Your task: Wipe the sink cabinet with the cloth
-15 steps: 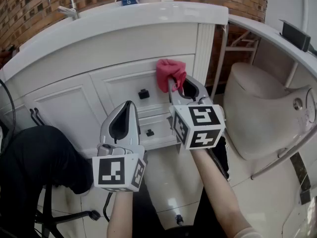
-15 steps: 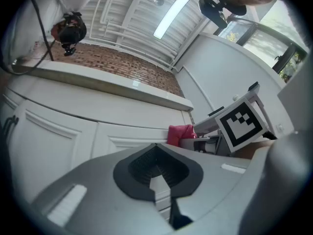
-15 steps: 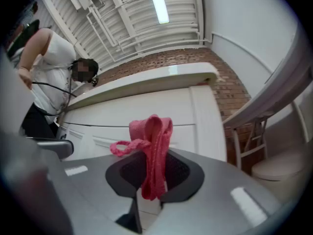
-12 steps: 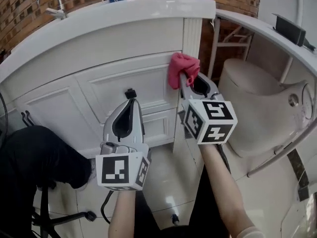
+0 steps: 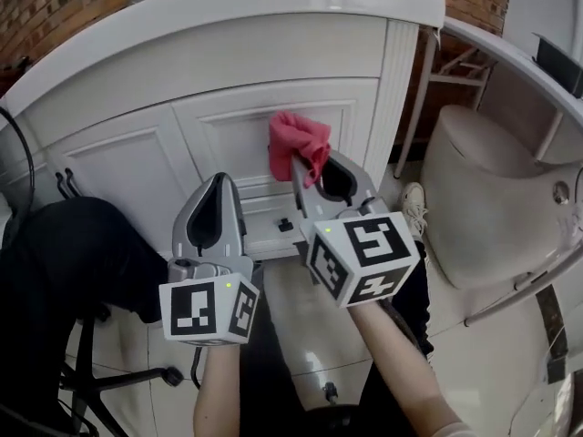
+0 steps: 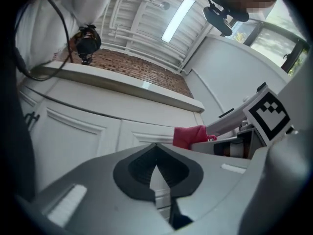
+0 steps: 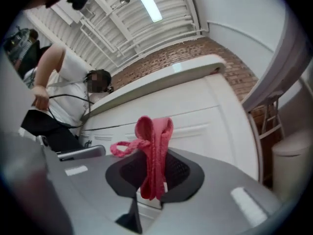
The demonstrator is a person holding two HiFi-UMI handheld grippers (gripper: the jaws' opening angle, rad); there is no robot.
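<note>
The red cloth (image 5: 297, 144), soft, light and floppy, is clamped at its bunched middle by the right hand-held gripper (image 5: 310, 164), upper centre, against the sink cabinet (image 5: 137, 162). The left hand-held gripper (image 5: 217, 178) has its jaws together, empty.

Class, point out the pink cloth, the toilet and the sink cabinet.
pink cloth (image 5: 298, 142), head view, middle of the bunched fabric.
toilet (image 5: 483, 189), head view, its rounded top.
sink cabinet (image 5: 118, 171), head view, left door panel.

The left gripper (image 5: 219, 180) and right gripper (image 5: 308, 162) are grey shells marked with black-and-white squares.
</note>
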